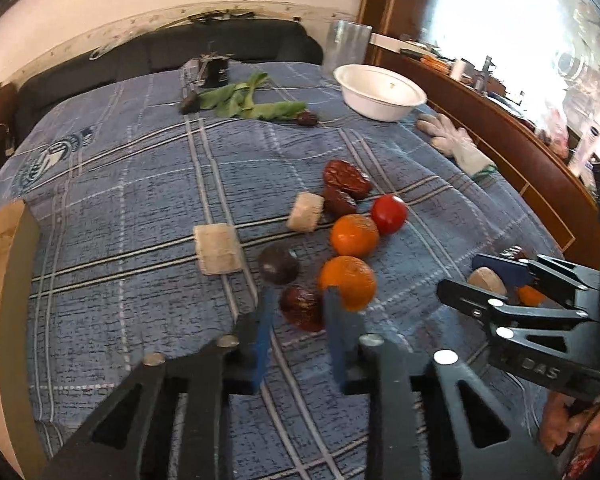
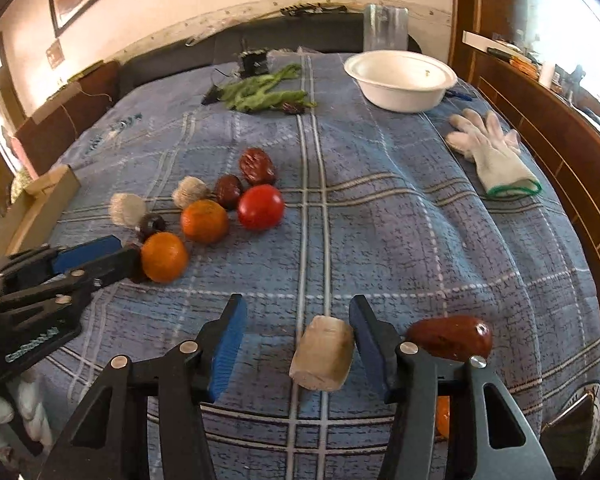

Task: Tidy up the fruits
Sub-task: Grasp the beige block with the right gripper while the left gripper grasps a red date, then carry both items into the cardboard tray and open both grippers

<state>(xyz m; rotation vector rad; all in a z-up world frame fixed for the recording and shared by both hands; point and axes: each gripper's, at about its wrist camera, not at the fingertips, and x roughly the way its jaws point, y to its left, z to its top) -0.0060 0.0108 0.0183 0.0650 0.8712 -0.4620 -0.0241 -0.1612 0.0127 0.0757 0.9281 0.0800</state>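
Blue plaid cloth [image 2: 380, 208] covers the table, with a dark sofa behind it and wood panelling along the right side. At the far end stands a white bowl [image 2: 402, 80], and behind it a clear glass [image 2: 385, 28]. Green leaves [image 2: 266, 94] lie near the far middle, and a white glove [image 2: 490, 152] lies flat by the right edge.

Most of the fruits sit in a loose group left of centre. A red tomato [image 2: 261, 207] lies beside an orange [image 2: 204, 221], and a second orange [image 2: 164, 257] lies nearer, at the tip of the left gripper [image 1: 298, 308]. Two wrinkled dates [image 2: 257, 166] lie just behind the tomato. A dark round fruit [image 1: 278, 264] and two pale cut pieces [image 1: 218, 250] lie to the left of the group.

In the left wrist view, the left gripper's jaws stand apart with a dark red date [image 1: 302, 307] between them; its right finger is against the near orange. Whether the fingers touch the date I cannot tell.

The right gripper [image 2: 298, 336] is also open, with a pale chunk [image 2: 324, 358] between its fingers, lying close to the right finger [image 2: 366, 340]. A brown-red date [image 2: 450, 338] lies just outside that finger. An orange patch shows below it, mostly hidden by the gripper frame.
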